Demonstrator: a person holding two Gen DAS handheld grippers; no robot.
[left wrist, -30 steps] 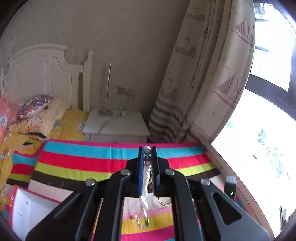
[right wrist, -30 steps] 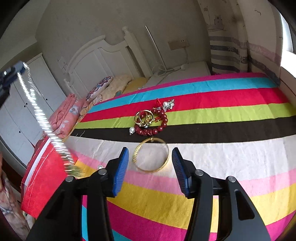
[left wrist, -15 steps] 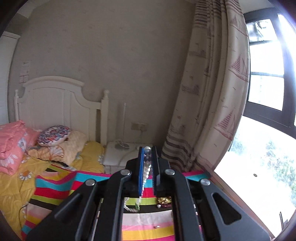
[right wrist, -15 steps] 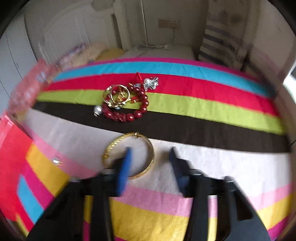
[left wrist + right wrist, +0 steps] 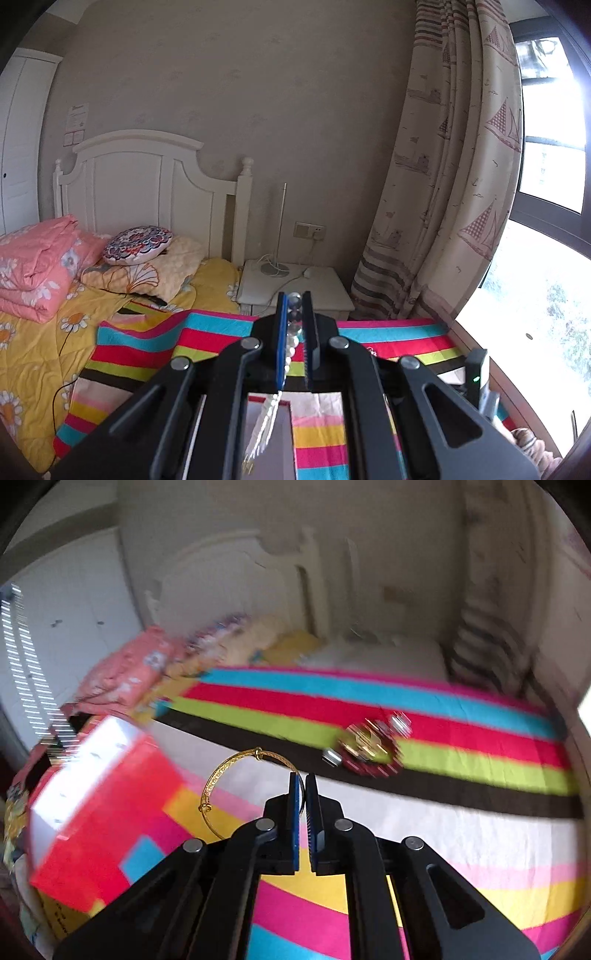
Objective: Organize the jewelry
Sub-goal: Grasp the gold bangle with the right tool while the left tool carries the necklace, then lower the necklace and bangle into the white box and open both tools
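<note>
Both grippers carrying jewelry above the striped cloth.

The left gripper [image 5: 294, 328] has its fingers pinching a silvery bead necklace [image 5: 266, 424], which dangles over the open red box [image 5: 271, 435]. The right gripper [image 5: 302, 812] has its fingers pressed onto the gold bangle [image 5: 221, 775], the ring sticking out to the left, clear of the striped cloth [image 5: 443, 834]. The red box [image 5: 96, 805] sits at left, and the remaining jewelry pile [image 5: 369, 746] lies blurred on the far stripes, well apart from the box.
</note>
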